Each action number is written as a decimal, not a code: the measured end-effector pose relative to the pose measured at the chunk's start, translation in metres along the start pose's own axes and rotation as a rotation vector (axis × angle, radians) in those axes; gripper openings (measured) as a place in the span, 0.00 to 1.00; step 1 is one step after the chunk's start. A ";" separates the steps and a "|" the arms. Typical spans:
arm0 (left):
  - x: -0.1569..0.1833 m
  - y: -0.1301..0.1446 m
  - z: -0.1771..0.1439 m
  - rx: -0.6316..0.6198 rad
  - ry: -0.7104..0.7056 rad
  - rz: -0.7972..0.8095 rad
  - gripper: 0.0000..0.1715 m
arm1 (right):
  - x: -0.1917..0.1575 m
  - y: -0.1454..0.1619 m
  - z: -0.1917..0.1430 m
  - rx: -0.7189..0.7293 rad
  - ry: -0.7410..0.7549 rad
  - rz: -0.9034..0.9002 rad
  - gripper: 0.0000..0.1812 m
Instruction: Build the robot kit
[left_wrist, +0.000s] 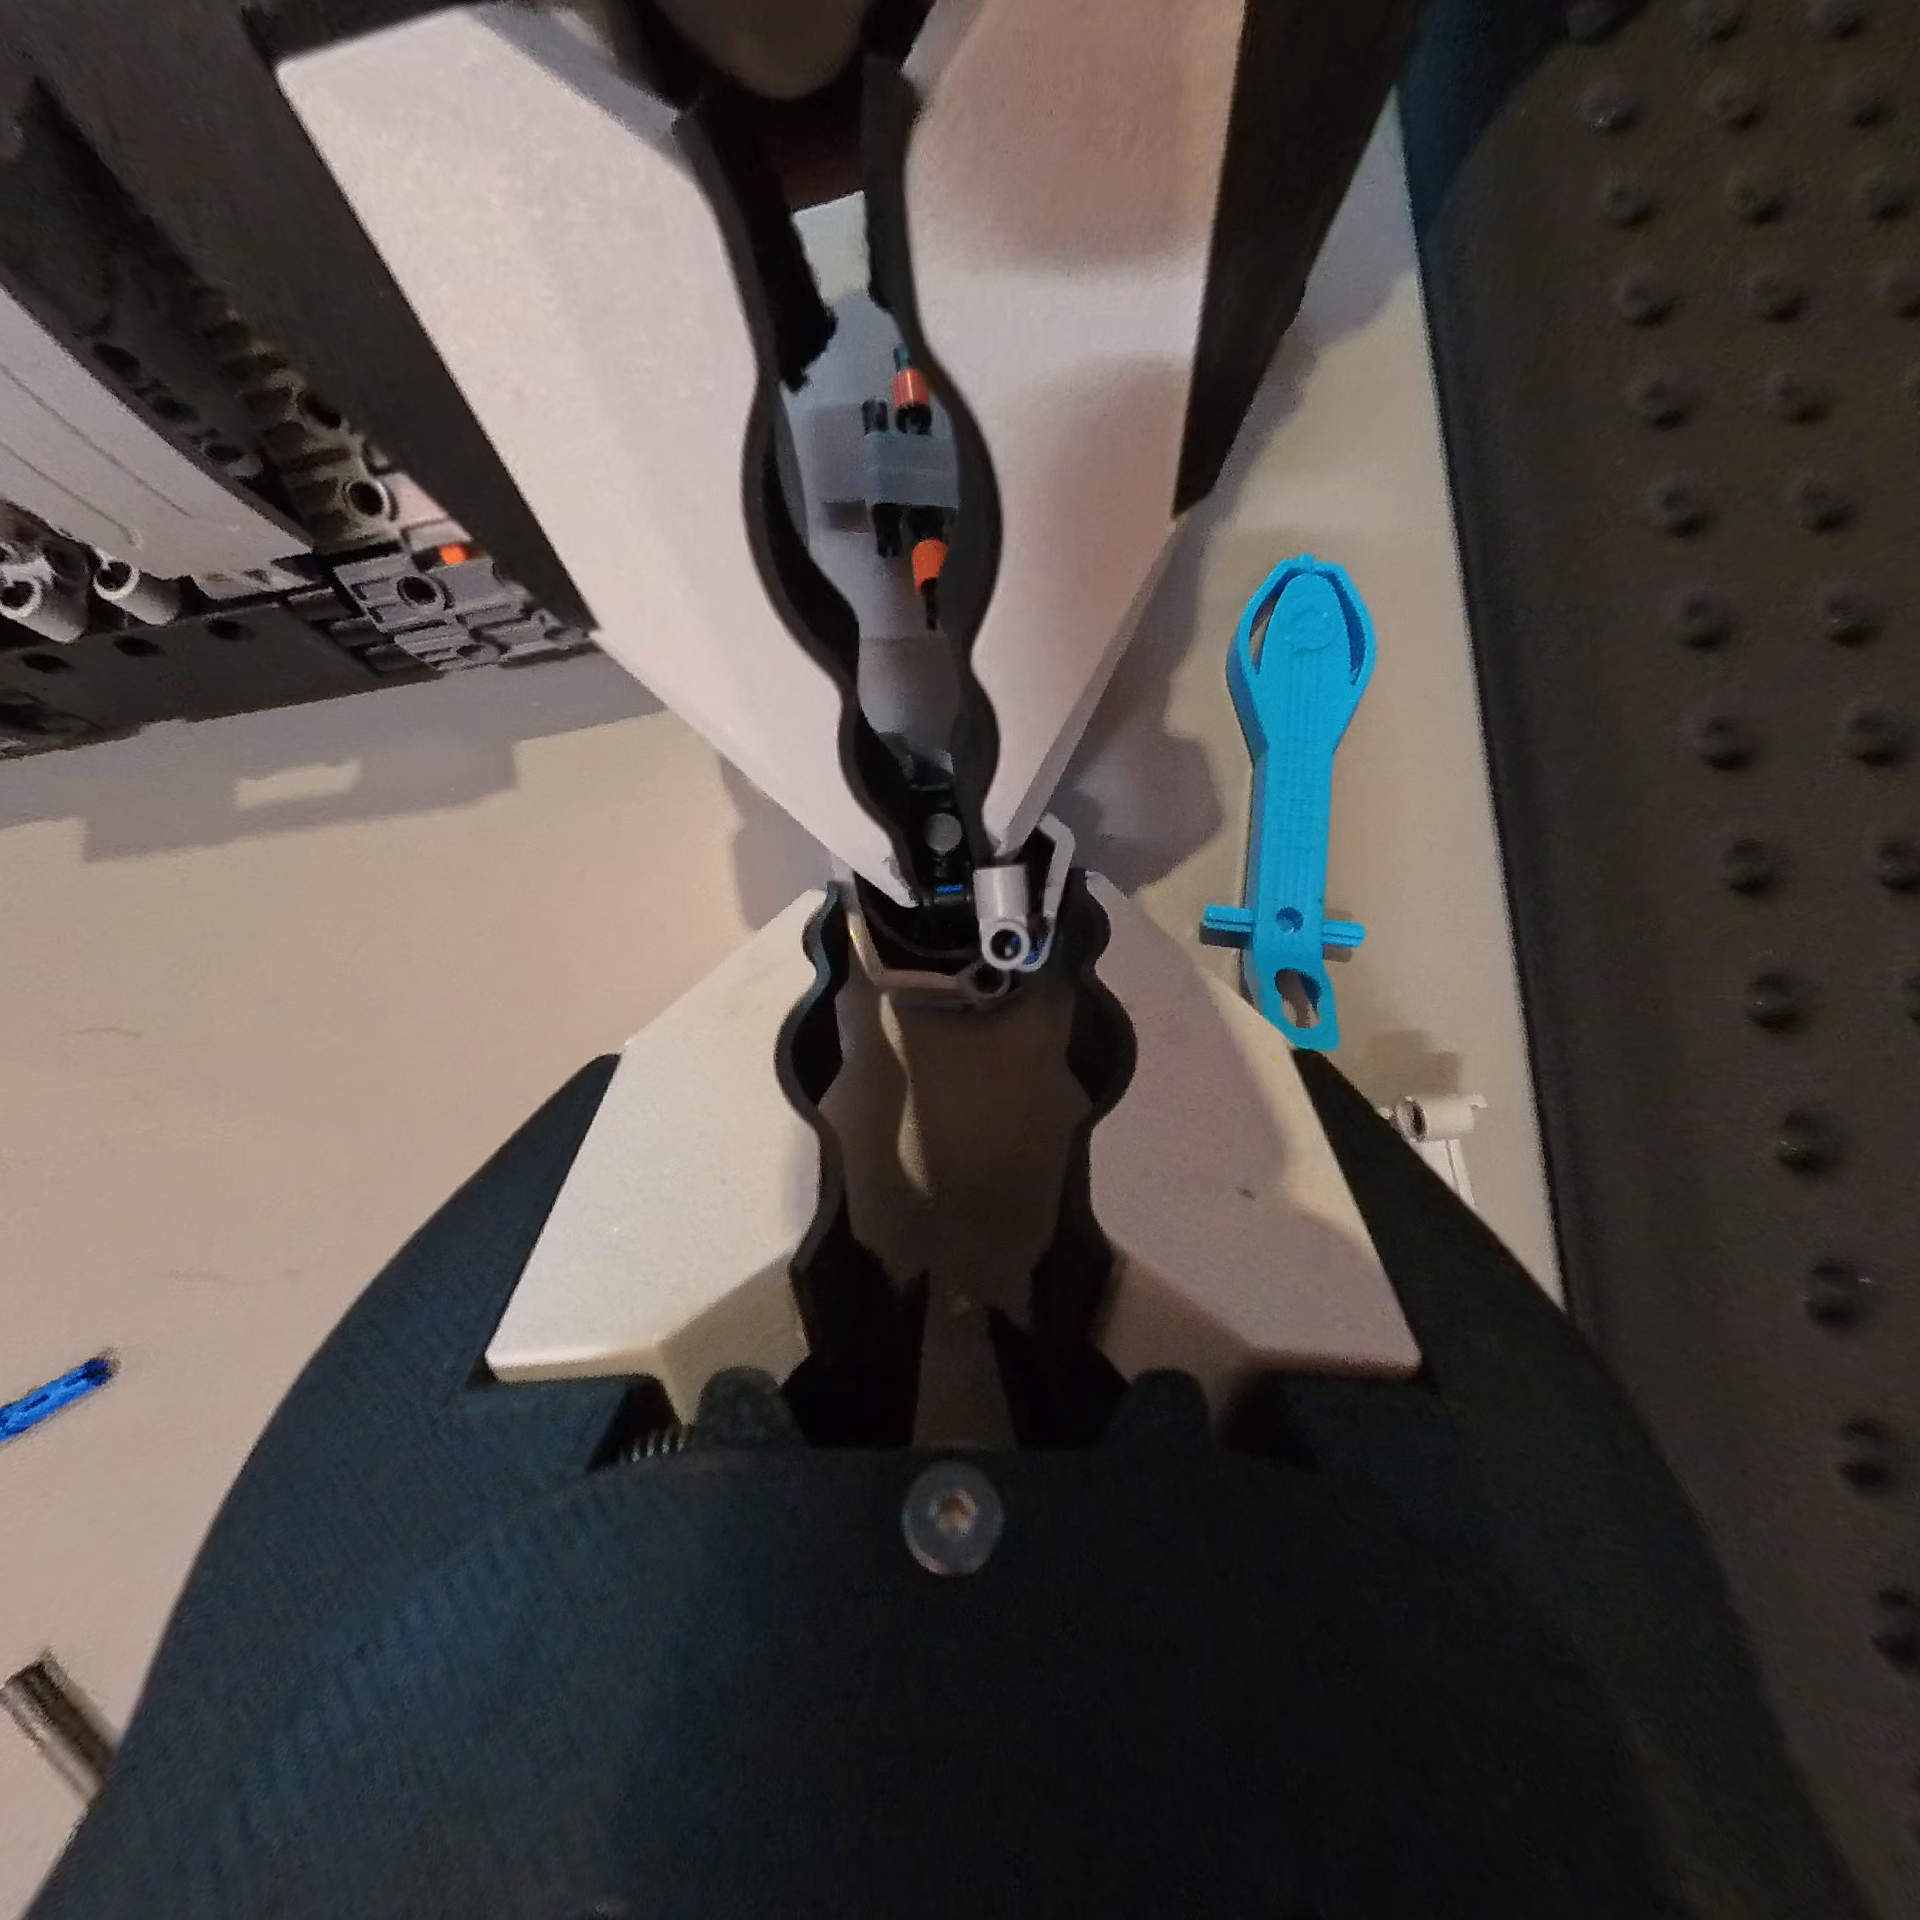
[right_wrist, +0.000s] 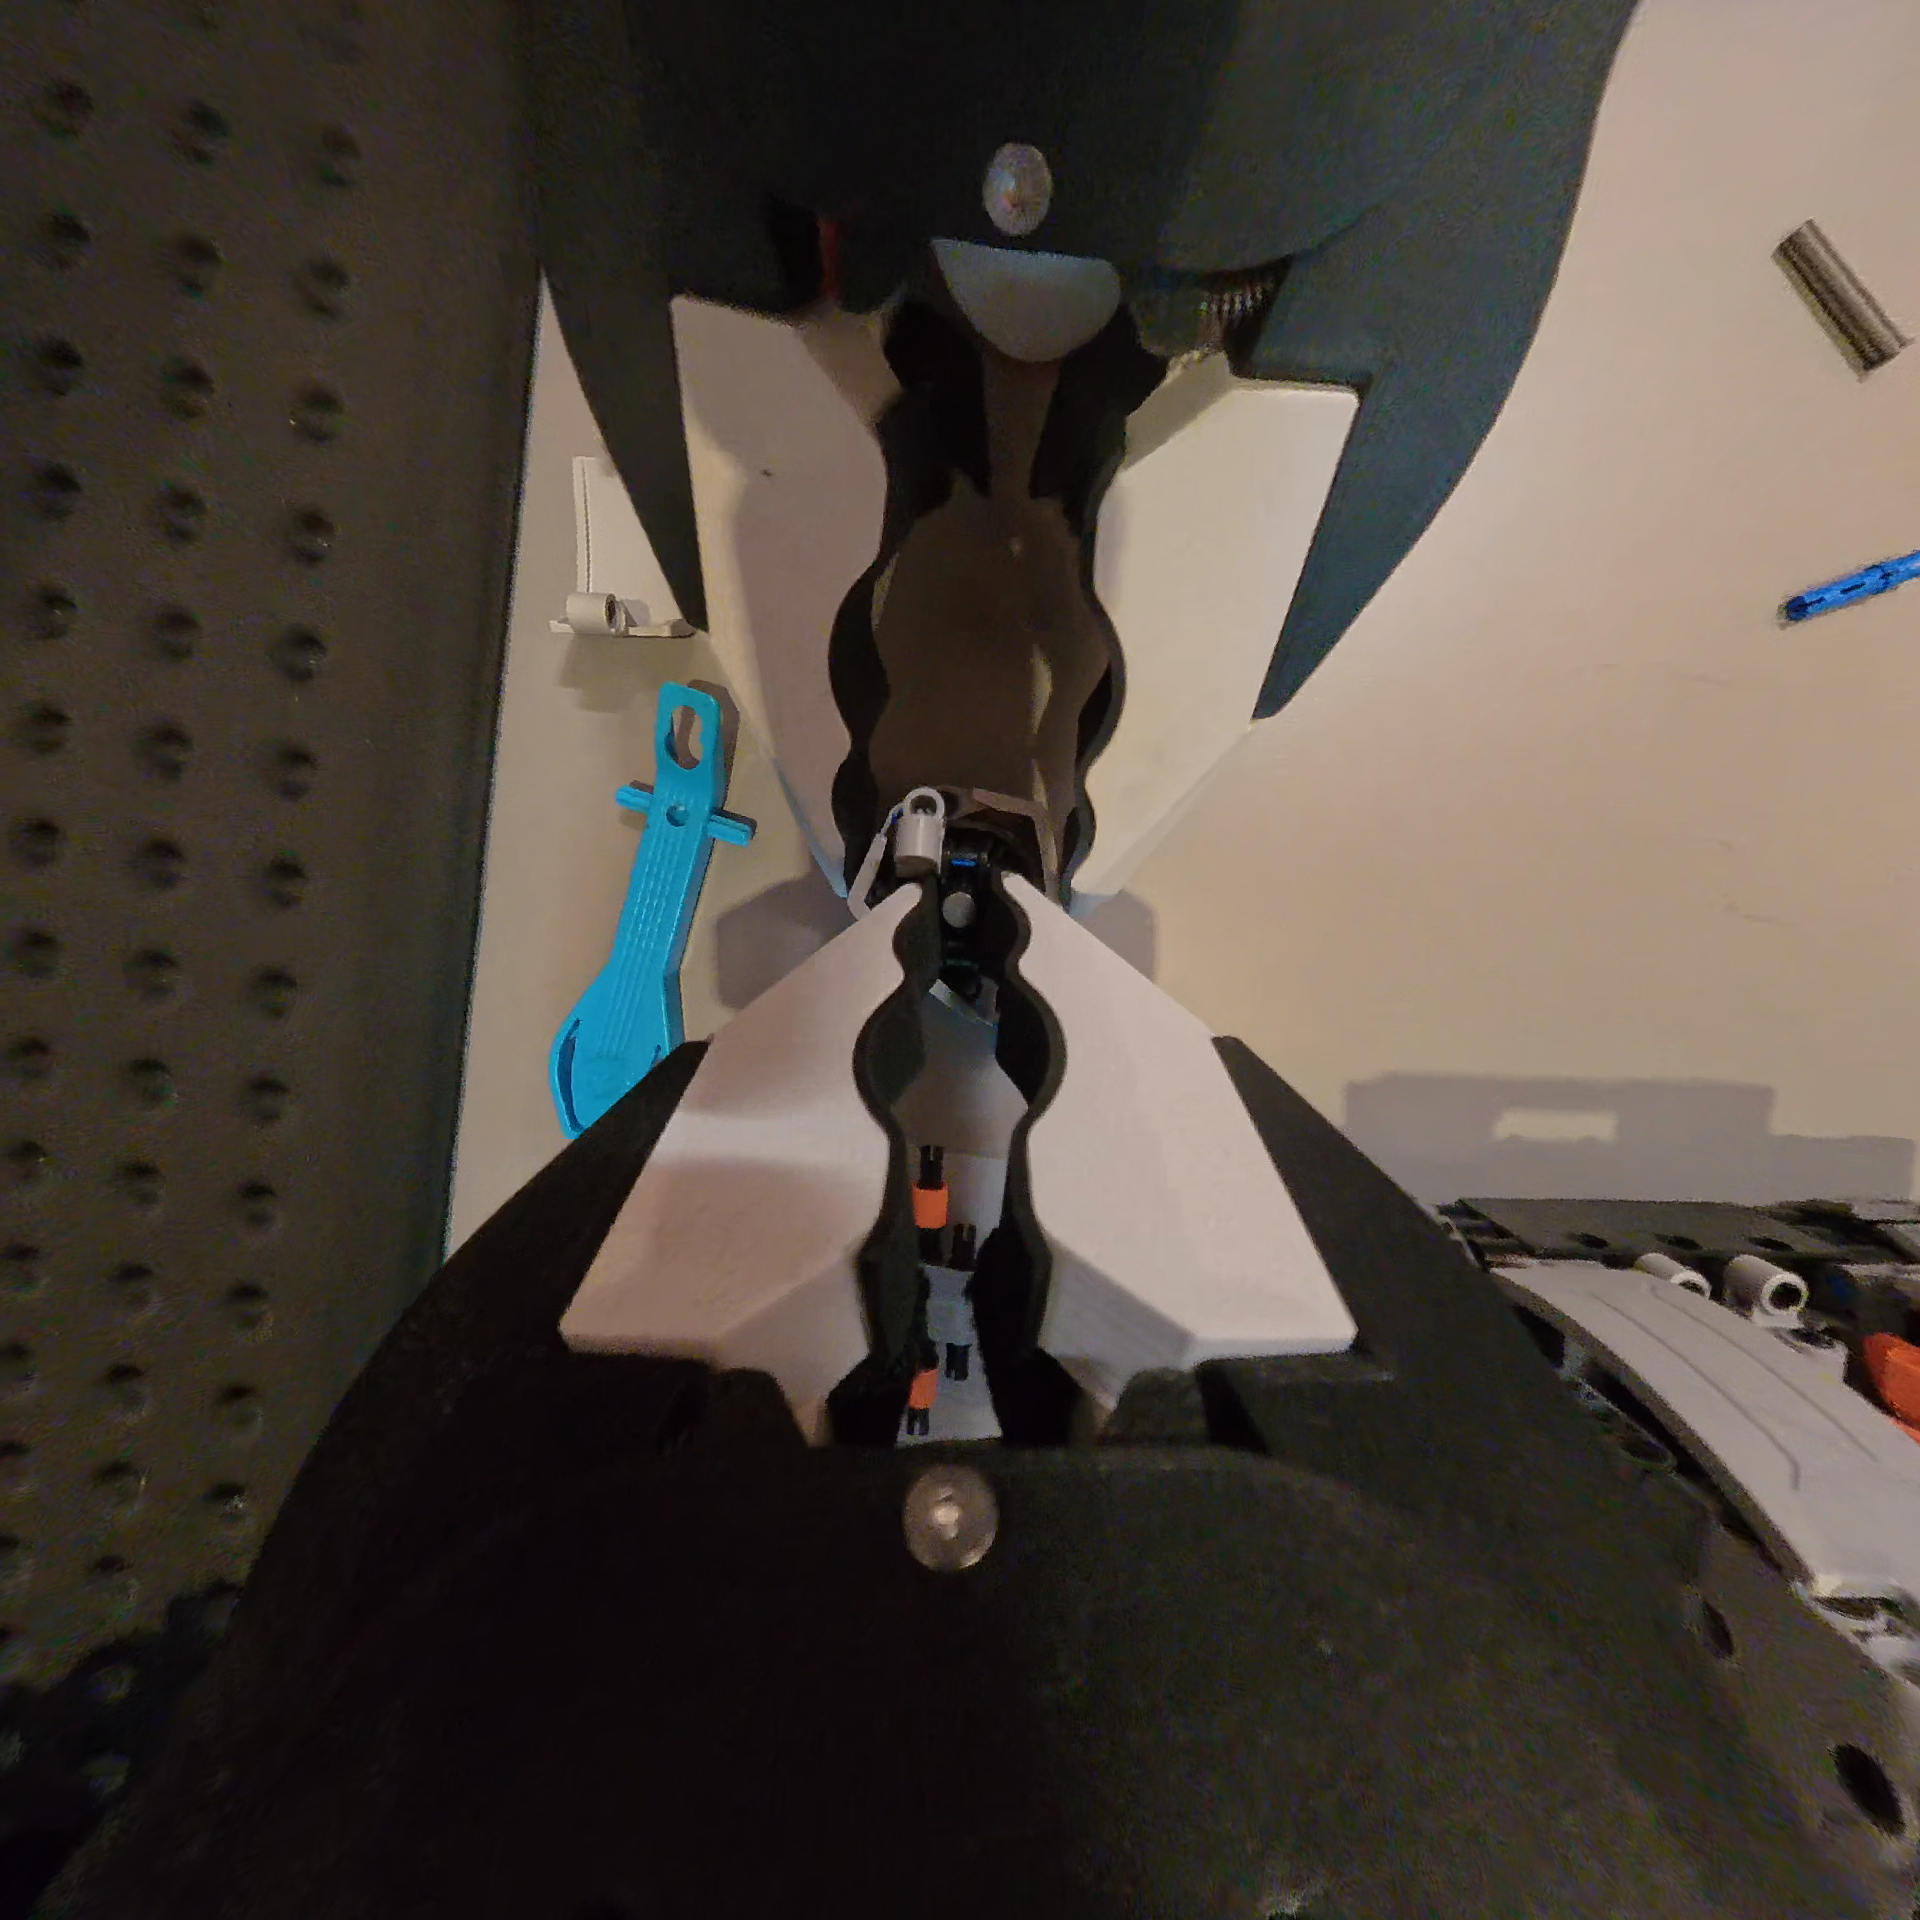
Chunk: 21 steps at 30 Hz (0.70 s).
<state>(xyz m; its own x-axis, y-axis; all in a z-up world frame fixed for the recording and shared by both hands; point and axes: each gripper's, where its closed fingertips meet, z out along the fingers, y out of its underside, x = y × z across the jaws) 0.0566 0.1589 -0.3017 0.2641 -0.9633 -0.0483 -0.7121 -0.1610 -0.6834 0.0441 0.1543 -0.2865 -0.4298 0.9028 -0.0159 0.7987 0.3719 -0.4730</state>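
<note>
- Left wrist view: the left gripper (left_wrist: 951, 925) reaches up from 6 o'clock, and its two white fingers close around the near end of a small black-and-grey brick piece (left_wrist: 966, 894) at the centre of the frame.
- The right gripper (left_wrist: 961, 862) comes down from 12 o'clock, tip to tip with the left one, and hides most of the table behind it.
- Its tips pinch the far end of the same piece, so the piece hangs between the two tools above the cream table (left_wrist: 312, 1039).
- A short grey tube (left_wrist: 1008, 920) with a round hole sticks out of the piece toward the camera.
- At 3 o'clock a bright blue plastic tool (left_wrist: 1294, 800) lies flat on the table, beside a dark studded mat (left_wrist: 1714, 727).
- At 9 to 10 o'clock sits a large grey and black brick model (left_wrist: 260, 540); at 8 o'clock lies a small blue rod (left_wrist: 57, 1397), and at 7 o'clock a metal cylinder (left_wrist: 52, 1714).
- Right wrist view: the right gripper (right_wrist: 961, 914) rises from 6 o'clock, its fingers shut on the black part of the brick piece (right_wrist: 956, 883).
- The left gripper (right_wrist: 961, 831) enters from 12 o'clock and clamps the other end.
- Between the right fingers, lower down, a grey block with orange-and-black pins (right_wrist: 940, 1247) shows on the table.
- The blue tool (right_wrist: 644, 914) lies at 9 o'clock against the studded mat (right_wrist: 208, 727), with a small white part (right_wrist: 608, 582) above it.
- The model (right_wrist: 1662, 1351) fills 4 o'clock; the blue rod (right_wrist: 1855, 597) and metal cylinder (right_wrist: 1839, 312) lie at 2 o'clock.
- No bins or trays show in either view.
</note>
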 end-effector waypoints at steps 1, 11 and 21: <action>0.000 0.000 0.000 0.001 0.003 -0.003 0.22 | 0.000 0.000 0.000 0.010 -0.004 0.013 0.03; 0.016 0.005 -0.012 0.034 0.230 -0.122 0.30 | -0.006 0.000 -0.001 0.085 0.064 -0.065 0.03; 0.009 -0.005 -0.026 0.112 0.289 -0.287 0.15 | -0.013 0.001 -0.004 0.119 0.203 -0.211 0.03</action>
<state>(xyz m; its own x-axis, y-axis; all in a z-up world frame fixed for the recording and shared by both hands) 0.0460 0.1453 -0.2800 0.2367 -0.9061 0.3506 -0.5568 -0.4222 -0.7154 0.0519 0.1437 -0.2833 -0.4786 0.8373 0.2644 0.6406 0.5389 -0.5470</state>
